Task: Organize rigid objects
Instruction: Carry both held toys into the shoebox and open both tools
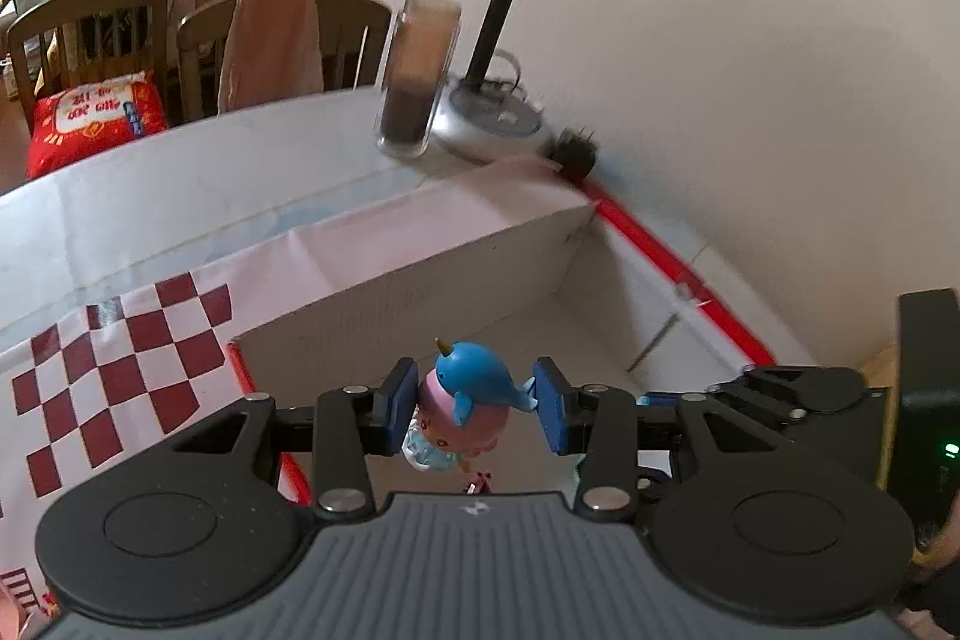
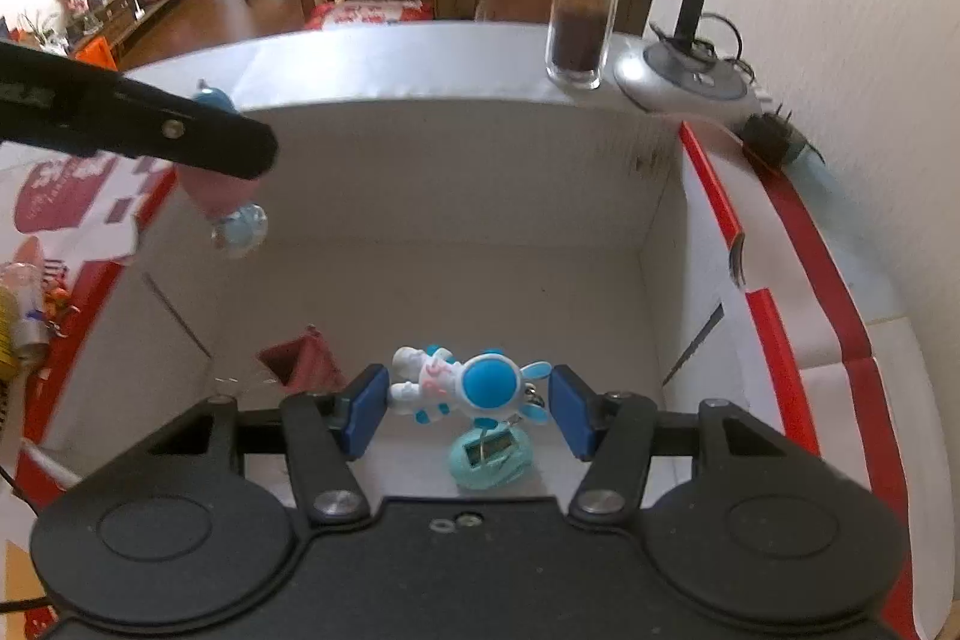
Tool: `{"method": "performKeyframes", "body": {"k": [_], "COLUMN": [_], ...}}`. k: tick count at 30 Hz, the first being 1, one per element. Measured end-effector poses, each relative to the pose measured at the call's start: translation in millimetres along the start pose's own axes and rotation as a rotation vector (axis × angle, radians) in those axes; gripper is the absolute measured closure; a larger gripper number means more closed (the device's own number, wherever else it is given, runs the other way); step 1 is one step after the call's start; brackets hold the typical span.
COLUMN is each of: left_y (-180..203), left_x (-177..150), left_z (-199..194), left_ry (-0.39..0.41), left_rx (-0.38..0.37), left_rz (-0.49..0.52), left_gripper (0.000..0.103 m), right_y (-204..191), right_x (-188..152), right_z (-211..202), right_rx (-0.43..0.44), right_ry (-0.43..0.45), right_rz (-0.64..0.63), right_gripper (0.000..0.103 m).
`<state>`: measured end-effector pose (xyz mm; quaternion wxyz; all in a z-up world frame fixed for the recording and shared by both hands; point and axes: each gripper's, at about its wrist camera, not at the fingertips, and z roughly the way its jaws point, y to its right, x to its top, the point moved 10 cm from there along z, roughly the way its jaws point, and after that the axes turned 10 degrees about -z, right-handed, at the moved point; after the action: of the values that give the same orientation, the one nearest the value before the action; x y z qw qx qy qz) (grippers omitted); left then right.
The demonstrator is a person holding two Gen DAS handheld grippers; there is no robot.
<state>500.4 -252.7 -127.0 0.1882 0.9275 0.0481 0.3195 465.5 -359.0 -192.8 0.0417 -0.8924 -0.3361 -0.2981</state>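
Note:
My left gripper (image 1: 474, 409) is shut on a small doll figure with a blue whale hat (image 1: 465, 400) and holds it above the open white cardboard box (image 1: 420, 292). In the right wrist view the same doll (image 2: 231, 214) hangs from the left gripper's finger (image 2: 198, 139) over the box's left side. My right gripper (image 2: 468, 412) is open inside the box (image 2: 480, 196), its pads either side of a white and blue astronaut figure (image 2: 462, 385) lying on the box floor. A teal toy (image 2: 489, 457) lies just below it and a dark red piece (image 2: 300, 361) to its left.
A tall glass with dark contents (image 2: 582, 4) and a desk lamp base (image 2: 684, 79) stand behind the box near the wall. A black brush (image 2: 771, 133) lies at the box's far right corner. Red-checked packaging (image 1: 120, 364) lies left of the box. Chairs stand beyond the table.

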Motion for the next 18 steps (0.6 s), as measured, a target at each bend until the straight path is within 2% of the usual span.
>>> {"method": "performKeyframes", "body": {"k": [10, 15, 18], "left_y": [-7.0, -12.7, -12.3], "left_x": [-12.2, -21.8, -21.7], "left_z": [73.3, 91.9, 96.0], "left_ry": [-0.132, -0.192, -0.202], "left_rx": [0.127, 0.16, 0.16], "left_rz": [0.072, 0.084, 0.088], "left_gripper": [0.062, 0.062, 0.062], "right_y": [7.4, 6.5, 6.7], "right_x": [-12.6, -14.4, -16.1], "right_z": [24.6, 26.5, 27.4], "right_rx": [-0.002, -0.017, -0.02], "right_ry": [-0.11, -0.142, -0.162], "right_rz": [-0.003, -0.023, -0.029], "right_gripper": [0.045, 0.045, 0.045]}}
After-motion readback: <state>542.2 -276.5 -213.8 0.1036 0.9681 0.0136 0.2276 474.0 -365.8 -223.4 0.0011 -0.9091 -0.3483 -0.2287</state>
